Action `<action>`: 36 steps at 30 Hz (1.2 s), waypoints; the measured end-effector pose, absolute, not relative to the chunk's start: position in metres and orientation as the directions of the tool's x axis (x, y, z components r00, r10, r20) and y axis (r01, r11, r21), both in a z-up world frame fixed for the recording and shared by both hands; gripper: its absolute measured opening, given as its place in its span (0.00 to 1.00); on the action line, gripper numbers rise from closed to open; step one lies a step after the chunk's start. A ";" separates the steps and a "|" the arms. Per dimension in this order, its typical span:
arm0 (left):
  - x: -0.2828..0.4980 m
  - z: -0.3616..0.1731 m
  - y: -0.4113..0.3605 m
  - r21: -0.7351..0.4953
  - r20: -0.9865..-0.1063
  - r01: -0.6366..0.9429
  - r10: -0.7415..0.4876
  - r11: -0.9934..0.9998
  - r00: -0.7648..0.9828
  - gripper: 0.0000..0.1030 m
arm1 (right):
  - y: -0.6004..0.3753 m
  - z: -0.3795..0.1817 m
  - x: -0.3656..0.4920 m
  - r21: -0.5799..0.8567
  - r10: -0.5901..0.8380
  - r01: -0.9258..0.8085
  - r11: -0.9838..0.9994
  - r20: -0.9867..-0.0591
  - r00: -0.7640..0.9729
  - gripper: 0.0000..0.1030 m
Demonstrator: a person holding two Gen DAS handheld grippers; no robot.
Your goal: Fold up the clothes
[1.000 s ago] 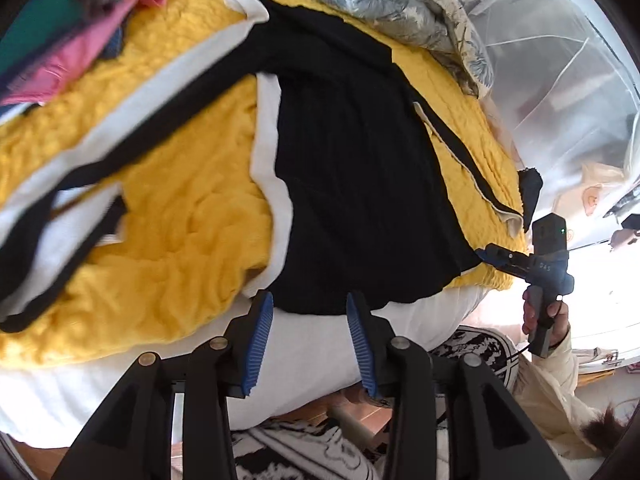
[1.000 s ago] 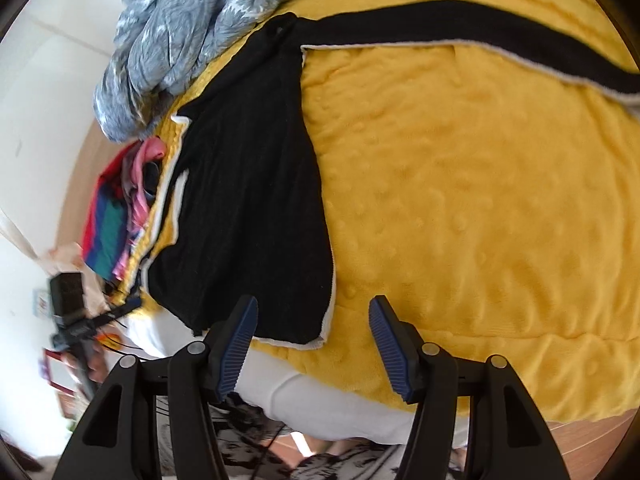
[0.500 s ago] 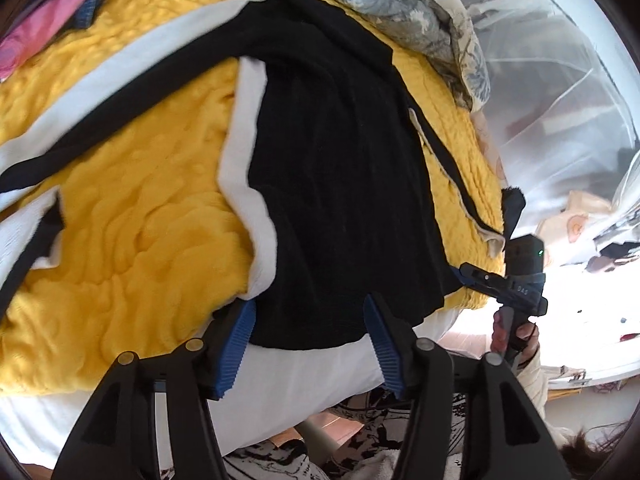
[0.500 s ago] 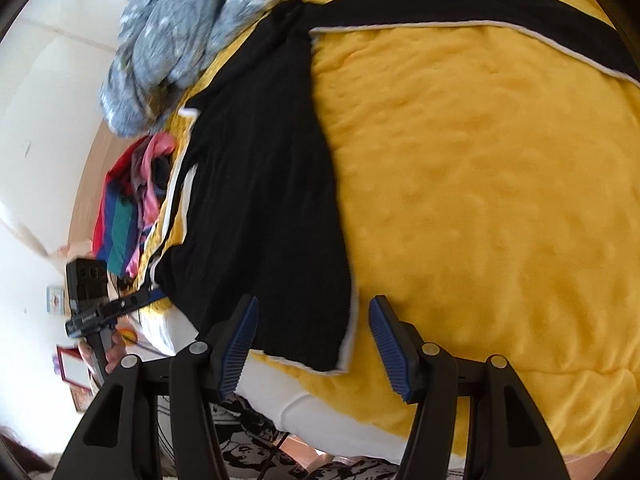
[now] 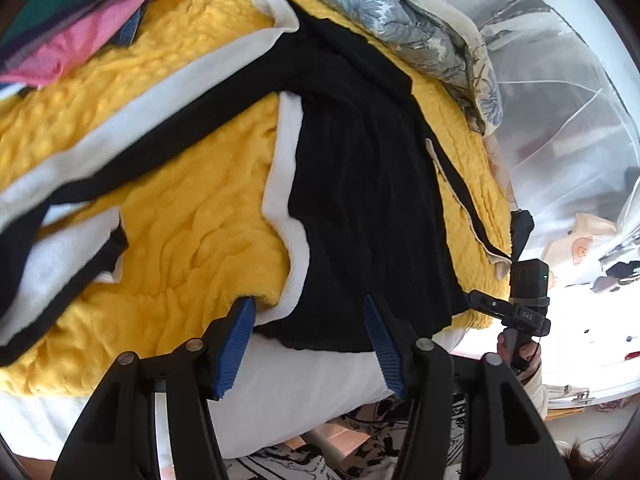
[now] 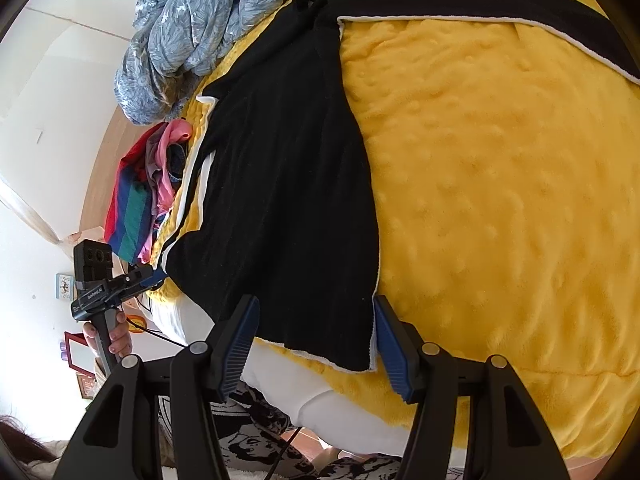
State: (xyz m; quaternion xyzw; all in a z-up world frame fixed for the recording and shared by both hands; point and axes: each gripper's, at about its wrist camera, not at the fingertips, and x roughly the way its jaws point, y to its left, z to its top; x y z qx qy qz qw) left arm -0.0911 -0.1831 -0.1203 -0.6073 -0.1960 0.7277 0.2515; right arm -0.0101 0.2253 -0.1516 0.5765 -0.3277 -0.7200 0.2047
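- left gripper [image 5: 308, 336] jaws have just been opening, now sitting spread around the black garment's [image 5: 360, 200] hem, not pinching
- right gripper [image 6: 314, 336] hanging open at the other corner of the hem, on the yellow blanket [image 6: 500, 180]

A bed under a yellow blanket [image 6: 500, 168] stands by white walls [image 6: 52, 92] in bright daylight.

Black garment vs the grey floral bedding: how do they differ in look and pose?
The black garment is plain black with white trim; the grey floral bedding is patterned. The black garment lies spread fairly flat, its hem at the near edge; the grey floral bedding is bunched in a heap at the far edge. Both rest on the yellow blanket.
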 end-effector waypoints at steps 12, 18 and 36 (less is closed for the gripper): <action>-0.115 -0.146 -0.164 -0.589 -0.799 -0.133 0.599 -0.797 -0.049 0.63 | 0.227 -0.157 -0.011 0.716 -0.680 -0.101 -0.691 -0.691 -0.247 0.59; -0.098 -0.147 -0.154 -0.649 -0.751 -0.195 0.661 -0.735 0.006 0.65 | 0.227 -0.155 -0.010 0.713 -0.680 -0.086 -0.696 -0.693 -0.241 0.59; -0.073 -0.131 -0.156 -0.601 -0.780 -0.189 0.621 -0.777 -0.074 0.10 | 0.233 -0.134 0.005 0.715 -0.678 -0.036 -0.698 -0.676 -0.288 0.04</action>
